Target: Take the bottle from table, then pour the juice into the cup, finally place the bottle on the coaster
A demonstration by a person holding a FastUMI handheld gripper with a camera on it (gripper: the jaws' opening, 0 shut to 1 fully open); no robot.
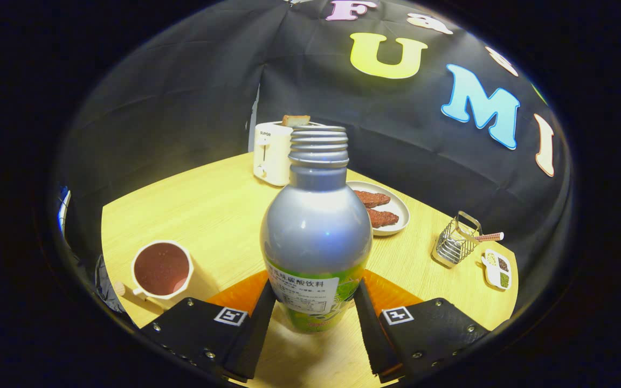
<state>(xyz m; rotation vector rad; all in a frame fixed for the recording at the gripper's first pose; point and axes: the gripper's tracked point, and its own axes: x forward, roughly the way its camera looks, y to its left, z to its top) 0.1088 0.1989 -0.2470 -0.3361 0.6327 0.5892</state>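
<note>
A: We've got the fingers [315, 307] clamped on both sides of the bottle [316, 226], upright and uncapped, with the orange coaster [391, 293] just behind it.

B: The cup [161, 269], full, sits near our left finger at the table [208, 199] edge. Beyond stand toaster [273, 152], plate [397, 205], wire rack [455, 245].

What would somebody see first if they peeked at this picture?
First, the big silver bottle, uncapped and upright, pinched between the tongs, with an orange coaster showing just behind it. Next, the white cup of dark red juice beside the tongs. Farther back stand a white toaster with bread poking out and a plate of brown food.
</note>
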